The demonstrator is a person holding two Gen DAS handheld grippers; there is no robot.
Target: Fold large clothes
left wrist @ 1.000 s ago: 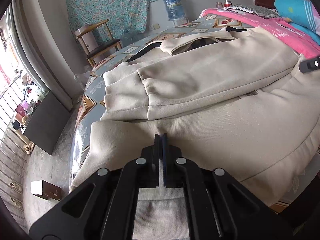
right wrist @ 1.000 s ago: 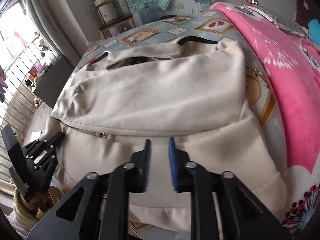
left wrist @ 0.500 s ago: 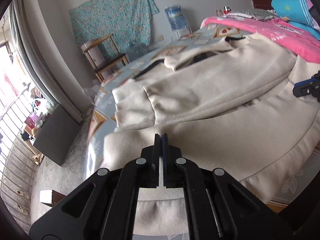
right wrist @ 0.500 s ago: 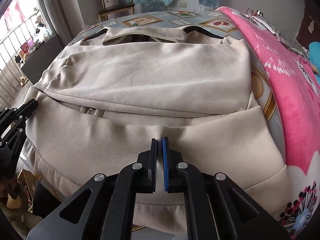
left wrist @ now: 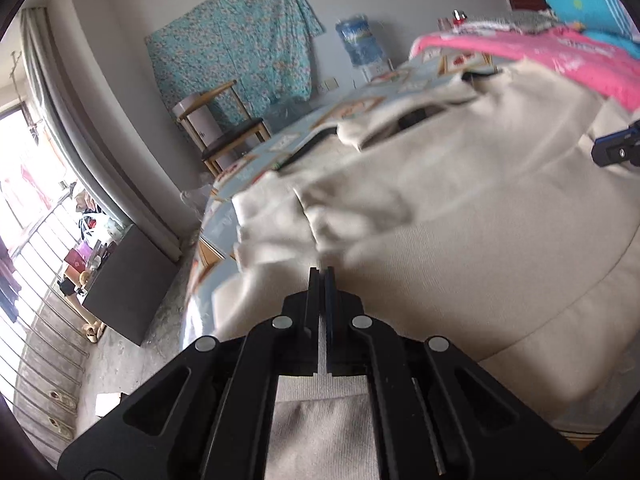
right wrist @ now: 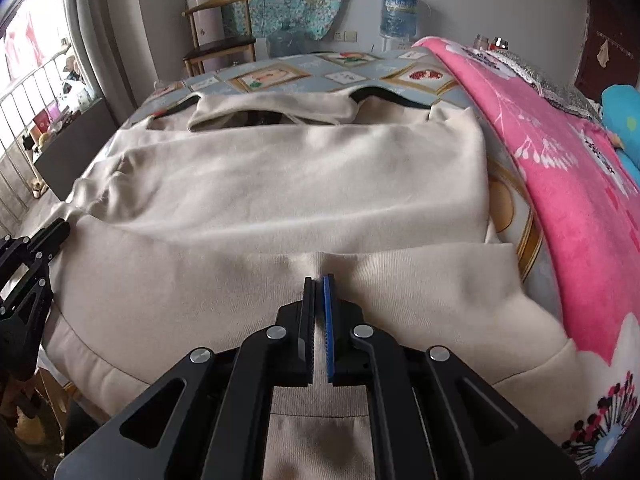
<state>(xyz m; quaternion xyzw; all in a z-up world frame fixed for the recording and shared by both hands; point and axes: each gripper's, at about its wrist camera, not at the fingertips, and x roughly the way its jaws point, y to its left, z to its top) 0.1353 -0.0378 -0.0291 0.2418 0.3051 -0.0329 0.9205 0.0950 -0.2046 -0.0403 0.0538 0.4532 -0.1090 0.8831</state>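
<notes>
A large cream hoodie (right wrist: 280, 184) lies spread over the bed, its sleeves folded across the body and its hood (right wrist: 272, 114) at the far end. My right gripper (right wrist: 319, 280) is shut on the ribbed bottom hem (right wrist: 400, 280), pinching a pleat of cloth between its pads. In the left wrist view my left gripper (left wrist: 321, 270) is shut on the same hoodie (left wrist: 460, 208) at the hem's left part. The left gripper's black frame (right wrist: 28, 272) shows at the left edge of the right wrist view, and the right gripper's tip (left wrist: 618, 148) at the right edge of the left one.
A pink blanket (right wrist: 560, 168) covers the bed's right side, with a blue pillow (right wrist: 624, 120) beyond. The patterned bedsheet (right wrist: 280, 76) shows past the hood. A wooden chair (left wrist: 220, 132), a water bottle (left wrist: 362, 44) and a hanging floral cloth (left wrist: 232, 48) stand by the far wall; a railing (left wrist: 36, 280) runs on the left.
My right gripper's jaws closed on the hem cloth and it sank a little. The left gripper, still shut on the hem, tilted up so the hoodie's near part looks raised and blurred.
</notes>
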